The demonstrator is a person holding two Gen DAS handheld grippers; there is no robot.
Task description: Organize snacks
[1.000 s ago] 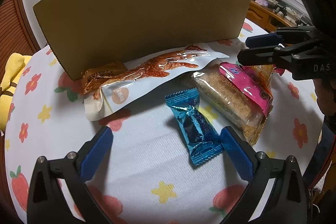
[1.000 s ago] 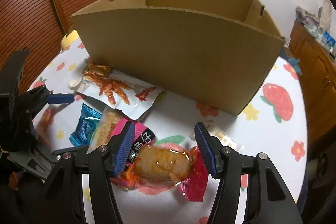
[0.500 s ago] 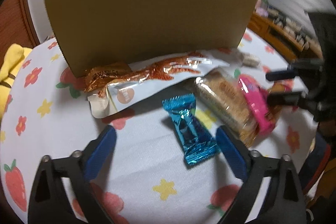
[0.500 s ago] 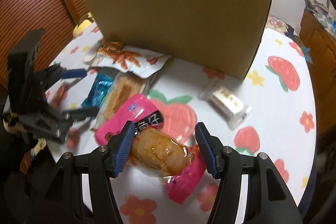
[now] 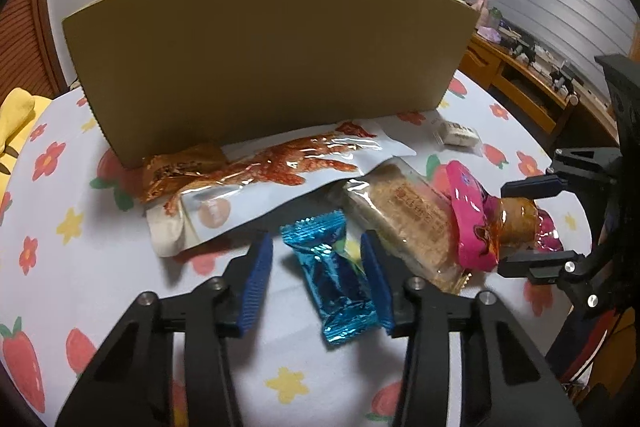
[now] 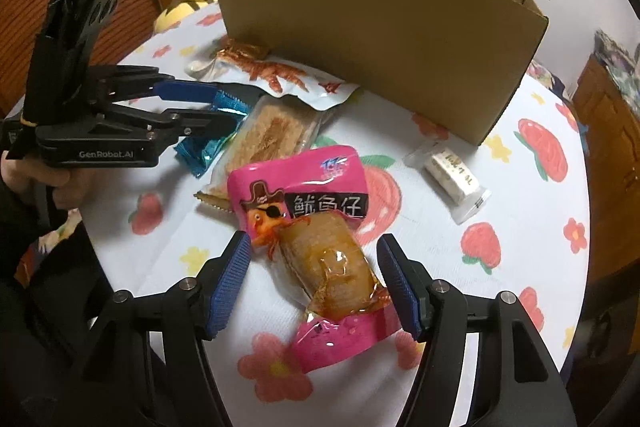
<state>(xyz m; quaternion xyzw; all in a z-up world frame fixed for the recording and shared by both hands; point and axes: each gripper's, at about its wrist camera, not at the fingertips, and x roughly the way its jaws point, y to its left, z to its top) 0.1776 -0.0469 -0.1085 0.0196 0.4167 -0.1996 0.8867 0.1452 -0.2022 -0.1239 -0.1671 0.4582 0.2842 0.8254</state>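
A blue foil candy [image 5: 334, 279] lies on the flowered tablecloth between the fingers of my left gripper [image 5: 318, 267], which is open but narrowed around it; the right pad sits against the wrapper. In the right wrist view, a pink squid snack pack [image 6: 316, 227] lies between the open fingers of my right gripper [image 6: 314, 279], apart from both pads. My left gripper [image 6: 212, 107] also shows there over the blue candy [image 6: 200, 151]. The cardboard box [image 5: 272, 59] stands upright behind the snacks.
A chicken-feet pack [image 5: 280, 163] lies against the box. A clear-wrapped cracker bar [image 5: 404, 215] lies between the blue candy and the pink pack. A small white nougat [image 6: 452, 175] lies to the right. A yellow item [image 5: 12, 123] lies at the table's left edge.
My left gripper has narrowed its fingers around the blue candy and moved forward. My right gripper has drawn back and up; the pink pack stays between its open fingers.
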